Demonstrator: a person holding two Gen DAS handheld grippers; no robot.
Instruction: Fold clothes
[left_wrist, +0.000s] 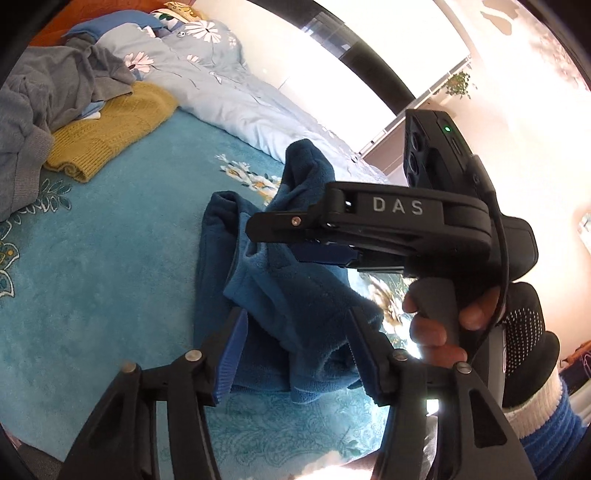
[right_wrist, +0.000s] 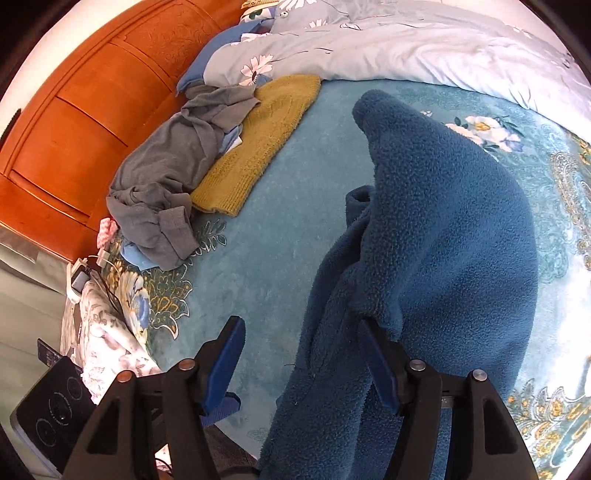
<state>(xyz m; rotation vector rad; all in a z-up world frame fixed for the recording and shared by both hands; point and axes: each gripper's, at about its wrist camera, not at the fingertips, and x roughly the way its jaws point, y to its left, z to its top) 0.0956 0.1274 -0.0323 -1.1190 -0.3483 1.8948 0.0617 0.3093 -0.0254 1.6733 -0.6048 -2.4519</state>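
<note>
A dark blue fleece garment (left_wrist: 280, 295) lies bunched on the teal bed cover (left_wrist: 110, 277). My left gripper (left_wrist: 295, 332) is open, its blue-padded fingers (left_wrist: 231, 354) either side of a fold of the fleece. My right gripper (left_wrist: 273, 240) reaches in from the right in the left wrist view, and a fold of fleece sits between its jaws. In the right wrist view the fleece (right_wrist: 443, 240) rises in a tall hump on the teal bed cover (right_wrist: 258, 221). My right gripper (right_wrist: 303, 354) is open there, its right finger (right_wrist: 376, 358) against the fleece.
A mustard knit sweater (right_wrist: 258, 144) and a crumpled grey garment (right_wrist: 166, 177) lie at the far left. A pale floral duvet (right_wrist: 406, 44) runs along the back. An orange wooden headboard (right_wrist: 85, 122) stands left. A dark device (right_wrist: 51, 413) sits by the bed edge.
</note>
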